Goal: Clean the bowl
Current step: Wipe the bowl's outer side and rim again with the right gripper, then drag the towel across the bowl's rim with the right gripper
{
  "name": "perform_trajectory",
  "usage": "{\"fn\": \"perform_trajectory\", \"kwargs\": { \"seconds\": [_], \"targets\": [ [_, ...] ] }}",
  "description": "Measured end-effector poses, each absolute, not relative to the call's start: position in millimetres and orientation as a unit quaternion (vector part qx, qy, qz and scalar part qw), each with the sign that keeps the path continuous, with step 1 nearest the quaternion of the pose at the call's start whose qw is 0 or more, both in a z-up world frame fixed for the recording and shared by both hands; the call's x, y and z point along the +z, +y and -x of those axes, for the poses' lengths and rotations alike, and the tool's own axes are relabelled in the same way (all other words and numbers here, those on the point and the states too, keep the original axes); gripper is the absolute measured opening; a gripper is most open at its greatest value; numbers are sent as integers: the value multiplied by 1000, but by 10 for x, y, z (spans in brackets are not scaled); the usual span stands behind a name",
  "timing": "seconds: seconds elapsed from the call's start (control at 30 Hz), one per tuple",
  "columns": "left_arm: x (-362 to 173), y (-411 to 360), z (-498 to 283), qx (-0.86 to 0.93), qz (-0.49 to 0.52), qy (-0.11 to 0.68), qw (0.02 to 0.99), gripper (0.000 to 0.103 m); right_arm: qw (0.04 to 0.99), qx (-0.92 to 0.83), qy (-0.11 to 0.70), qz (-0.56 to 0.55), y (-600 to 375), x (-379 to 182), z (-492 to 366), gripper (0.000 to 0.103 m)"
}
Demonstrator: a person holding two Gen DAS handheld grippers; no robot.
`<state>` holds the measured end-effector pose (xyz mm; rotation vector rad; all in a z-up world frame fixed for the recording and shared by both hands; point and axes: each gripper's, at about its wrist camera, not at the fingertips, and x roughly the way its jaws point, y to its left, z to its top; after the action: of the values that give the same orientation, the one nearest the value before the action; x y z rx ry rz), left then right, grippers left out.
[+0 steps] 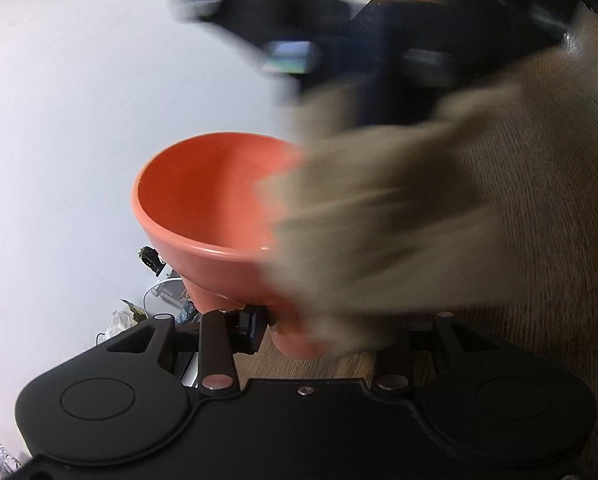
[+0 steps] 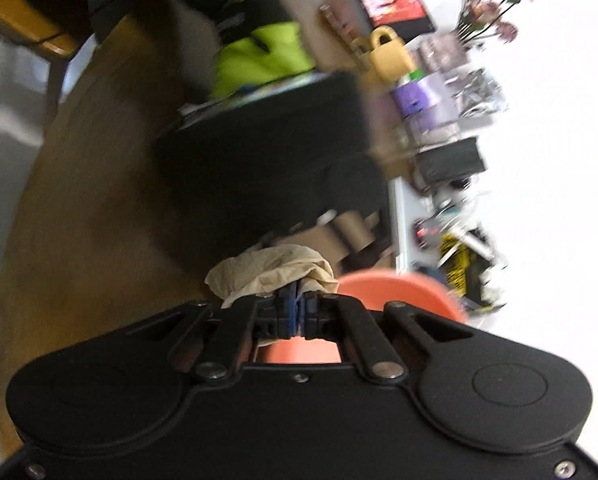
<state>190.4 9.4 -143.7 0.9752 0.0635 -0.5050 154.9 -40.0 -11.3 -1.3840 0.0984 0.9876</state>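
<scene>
An orange-red bowl (image 1: 203,208) is held up in the air, tilted, its foot clamped in my left gripper (image 1: 299,332). A beige cloth (image 1: 383,216), motion-blurred, covers the bowl's right side and rim. In the right wrist view my right gripper (image 2: 297,304) is shut on the same beige cloth (image 2: 267,270), bunched above the blue pads. The bowl's rim (image 2: 403,284) shows just right of it. The other gripper's dark body (image 1: 339,24) is blurred above the bowl.
A brown wooden table (image 1: 539,184) lies under the bowl at right. A white wall (image 1: 59,120) is at left. The right wrist view shows a black box (image 2: 267,152), a cluttered shelf with a yellow mug (image 2: 391,52), flowers (image 2: 495,0) and small items.
</scene>
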Motion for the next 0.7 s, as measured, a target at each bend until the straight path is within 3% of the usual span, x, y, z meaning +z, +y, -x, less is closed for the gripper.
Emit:
{"fn": "perform_trajectory", "kwargs": {
  "seconds": [0.33, 0.7],
  "targets": [
    [-1526, 97, -1793, -241, -462, 31, 853, 37, 706, 367, -11, 605, -225, 310, -1957, 0],
    [-1483, 158, -1968, -241, -461, 32, 853, 37, 726, 293, 28, 621, -517, 254, -2438, 0]
  ]
}}
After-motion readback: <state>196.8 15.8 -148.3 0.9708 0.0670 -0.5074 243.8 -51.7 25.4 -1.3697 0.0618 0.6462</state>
